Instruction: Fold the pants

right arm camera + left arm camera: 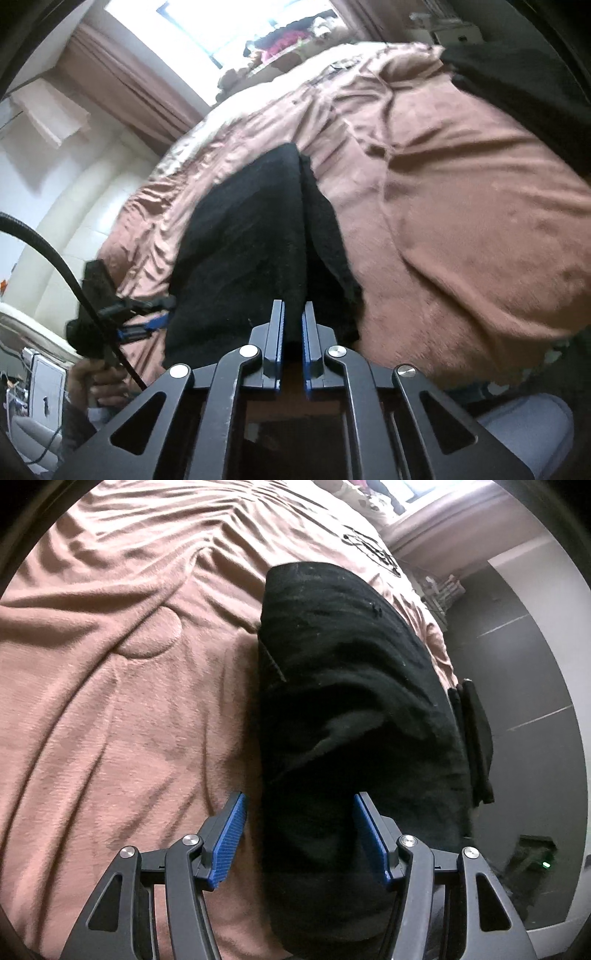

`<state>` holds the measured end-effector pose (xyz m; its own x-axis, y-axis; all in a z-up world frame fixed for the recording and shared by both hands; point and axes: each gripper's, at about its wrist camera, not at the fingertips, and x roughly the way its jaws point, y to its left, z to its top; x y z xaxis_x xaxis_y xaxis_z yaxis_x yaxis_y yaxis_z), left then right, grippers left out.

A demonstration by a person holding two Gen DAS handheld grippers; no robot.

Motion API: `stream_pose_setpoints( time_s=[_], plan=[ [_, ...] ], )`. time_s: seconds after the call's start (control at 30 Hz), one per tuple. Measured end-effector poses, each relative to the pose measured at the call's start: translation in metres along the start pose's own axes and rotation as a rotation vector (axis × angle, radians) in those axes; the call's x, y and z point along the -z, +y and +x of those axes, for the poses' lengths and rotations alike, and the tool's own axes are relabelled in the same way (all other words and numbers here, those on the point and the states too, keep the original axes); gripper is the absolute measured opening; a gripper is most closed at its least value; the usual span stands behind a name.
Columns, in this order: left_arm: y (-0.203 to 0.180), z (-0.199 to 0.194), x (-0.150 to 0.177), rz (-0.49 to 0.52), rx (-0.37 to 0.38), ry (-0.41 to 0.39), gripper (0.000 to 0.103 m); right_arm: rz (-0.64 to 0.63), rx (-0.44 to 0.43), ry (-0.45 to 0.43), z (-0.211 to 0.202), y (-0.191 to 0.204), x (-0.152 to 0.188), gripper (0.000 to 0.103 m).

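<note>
Black pants (351, 701) lie lengthwise on a pink-brown bed cover (129, 701), close to the bed's right edge. My left gripper (298, 808) is open and straddles the near end of the pants. Its left pad stands just off the cloth's edge, over the cover. In the right wrist view the pants (251, 240) run away from me, with a fold line down the middle. My right gripper (293, 317) is shut on the near edge of the black cloth. The left gripper (147, 317) shows at the pants' left side, with a hand (99, 380) below it.
Past the bed's right edge lies dark grey floor (535, 683), and a black flat item (476, 738) hangs there. A black cord (373, 550) lies at the far end of the bed. Another dark garment (517, 81) sits top right. The window and curtain (122, 85) are behind.
</note>
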<state>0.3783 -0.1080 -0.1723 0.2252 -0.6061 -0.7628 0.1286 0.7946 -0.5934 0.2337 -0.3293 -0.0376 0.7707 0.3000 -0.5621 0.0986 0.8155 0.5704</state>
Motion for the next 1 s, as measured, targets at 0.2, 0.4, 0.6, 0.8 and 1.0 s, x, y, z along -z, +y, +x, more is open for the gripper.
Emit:
stream_pose_setpoints(
  time_s=[0.2, 0.4, 0.6, 0.8, 1.0],
  plan=[
    [0.001, 0.005, 0.002, -0.009, 0.025, 0.003, 0.062, 0.057, 0.035, 0.057, 0.03, -0.014, -0.003, 0.007],
    [0.005, 0.013, 0.004, -0.029, 0.057, 0.001, 0.062, -0.003, 0.077, 0.031, 0.021, -0.001, -0.02, 0.025],
    [0.002, 0.014, 0.001, -0.009, 0.06, -0.007, 0.062, -0.028, 0.05, 0.018, 0.024, 0.001, -0.03, 0.044],
    [0.005, 0.019, -0.005, -0.023, 0.09, -0.009, 0.064, -0.06, 0.018, 0.052, 0.045, 0.004, -0.042, 0.044],
    [0.008, 0.029, -0.014, -0.043, 0.136, 0.01, 0.064, -0.051, -0.007, 0.111, 0.078, -0.001, -0.052, 0.044]
  ],
)
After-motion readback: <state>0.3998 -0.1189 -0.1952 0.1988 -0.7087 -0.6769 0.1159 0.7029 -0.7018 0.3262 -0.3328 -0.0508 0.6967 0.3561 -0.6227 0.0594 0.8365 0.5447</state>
